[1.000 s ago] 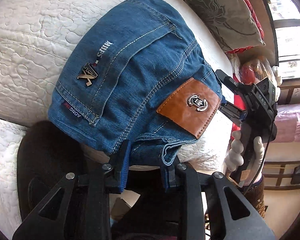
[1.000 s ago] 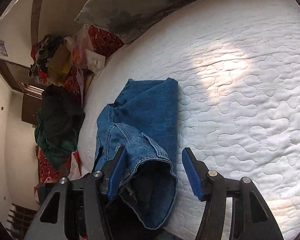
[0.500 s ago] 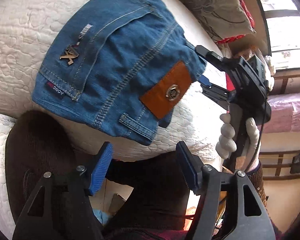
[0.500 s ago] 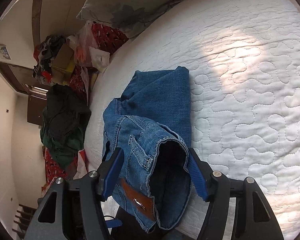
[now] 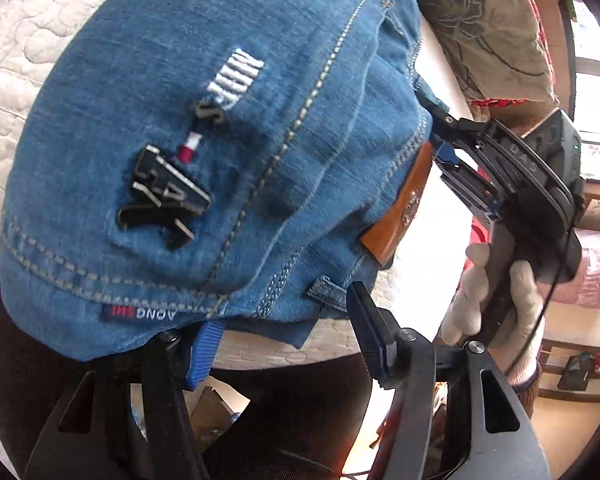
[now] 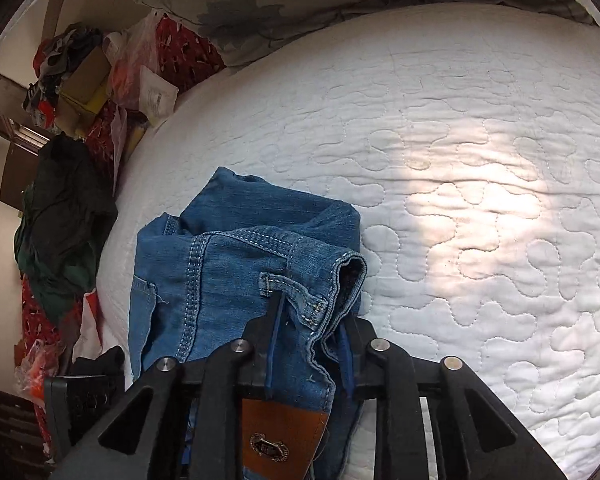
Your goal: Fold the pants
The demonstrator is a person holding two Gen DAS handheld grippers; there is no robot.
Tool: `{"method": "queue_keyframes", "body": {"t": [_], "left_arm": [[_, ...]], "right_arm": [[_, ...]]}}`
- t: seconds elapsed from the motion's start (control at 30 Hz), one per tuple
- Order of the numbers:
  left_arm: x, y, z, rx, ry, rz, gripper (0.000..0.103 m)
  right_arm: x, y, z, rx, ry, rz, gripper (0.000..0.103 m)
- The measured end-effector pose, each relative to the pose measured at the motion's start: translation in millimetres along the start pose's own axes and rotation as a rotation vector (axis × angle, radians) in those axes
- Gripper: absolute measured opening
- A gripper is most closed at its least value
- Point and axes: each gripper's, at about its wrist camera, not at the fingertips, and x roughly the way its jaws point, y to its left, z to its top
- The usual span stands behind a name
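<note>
My right hand-held gripper (image 6: 308, 344) is clamped on the waistband of the folded blue denim pants (image 6: 236, 280), just ahead of the brown leather patch (image 6: 280, 436). My left hand-held gripper (image 5: 288, 340) gapes open under their near edge, gripping nothing. A second ago it was the reverse. The pants lie bundled on the white quilted bed (image 6: 480, 200), so I judge folding nearly finished; tidying remains.
</note>
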Motion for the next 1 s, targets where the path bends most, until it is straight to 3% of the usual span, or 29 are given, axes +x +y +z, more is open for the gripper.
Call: {"method": "queue_keyframes", "body": {"t": [0.1, 0.2, 0.23, 0.27, 0.37, 0.43, 0.47, 0.53, 0.6, 0.67, 0.77, 0.87, 1.0], "left_arm": [[-30.4, 12.4, -21.3, 0.047, -0.007, -0.043, 0.059], [-63.3, 38.3, -33.4, 0.015, -0.087, -0.049, 0.060], [-70.1, 47.4, -33.5, -0.015, -0.113, -0.052, 0.060], [-73.1, 54.3, -30.9, -0.043, -0.129, -0.065, 0.060], [-68.6, 61.9, -17.2, -0.112, -0.123, -0.103, 0.060], [-60.2, 59.7, -7.6, -0.127, -0.102, -0.102, 0.060], [-55.9, 58.3, -4.7, -0.123, -0.094, -0.091, 0.060], [-48.9, 60.3, 3.8, -0.125, -0.074, -0.069, 0.060], [-41.3, 61.1, 8.2, -0.138, -0.066, -0.040, 0.060], [-32.3, 65.6, 12.3, -0.144, -0.053, -0.005, 0.060], [-23.0, 73.5, 16.0, -0.162, -0.039, -0.013, 0.061], [-22.7, 73.9, 15.1, -0.155, -0.038, -0.022, 0.061], [-30.7, 75.5, 4.5, -0.130, -0.050, -0.013, 0.061]], "right_arm": [[-20.7, -2.5, 4.8, 0.034, -0.012, 0.046, 0.033], [-52.7, 16.3, 15.2, -0.031, -0.101, 0.041, 0.035], [-57.0, 27.3, 18.3, -0.074, -0.117, 0.047, 0.044], [-57.4, 40.9, 21.1, -0.120, -0.118, 0.048, 0.053], [-49.0, 84.5, 29.0, -0.247, -0.138, -0.002, 0.053], [-46.0, 102.2, 33.3, -0.253, -0.176, 0.044, 0.053], [-37.3, 110.3, 35.0, -0.253, -0.149, 0.073, 0.053], [-9.6, 130.1, 35.9, -0.305, -0.057, 0.033, 0.053], [14.8, 147.7, 29.5, -0.409, 0.000, -0.013, 0.048], [37.1, 156.6, 22.8, -0.492, 0.042, -0.078, 0.015], [66.2, 145.6, 22.7, -0.523, 0.062, -0.162, 0.015], [76.7, 132.7, 25.6, -0.484, 0.075, -0.140, 0.019], [52.7, 130.8, 31.8, -0.388, 0.060, -0.066, 0.024]]}}
